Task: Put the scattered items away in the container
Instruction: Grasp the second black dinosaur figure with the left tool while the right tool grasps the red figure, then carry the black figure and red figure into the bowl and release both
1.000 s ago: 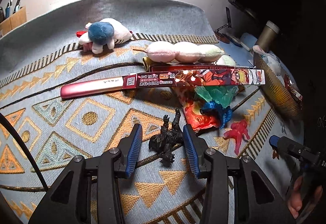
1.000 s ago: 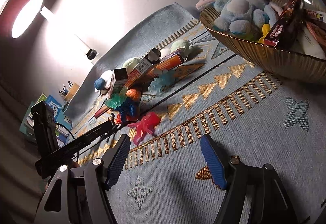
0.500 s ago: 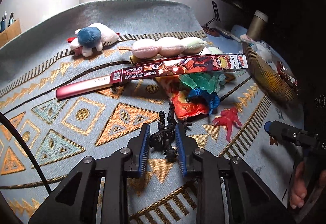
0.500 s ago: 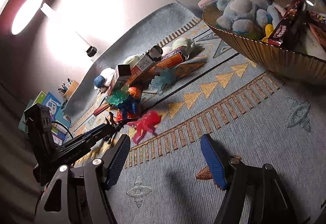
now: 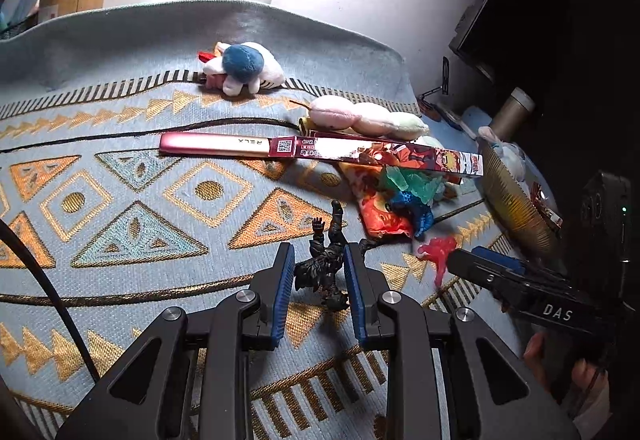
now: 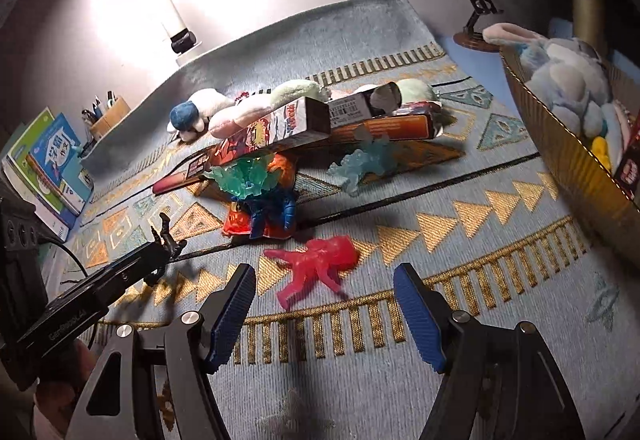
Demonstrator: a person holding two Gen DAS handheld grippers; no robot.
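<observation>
On the patterned cloth (image 5: pixel 132 176), your left gripper (image 5: pixel 319 290) is clamped on the black figurine's (image 5: pixel 325 264) stiff, light torso, so spare its thin limbs, while your right gripper (image 6: pixel 325 310) gapes empty before the red figurine (image 6: pixel 316 264).

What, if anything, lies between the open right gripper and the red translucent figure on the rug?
Nothing visible. The red figure lies on bare rug just ahead of the right gripper, whose jaws stand open; the blue figure lies beyond it.
</observation>
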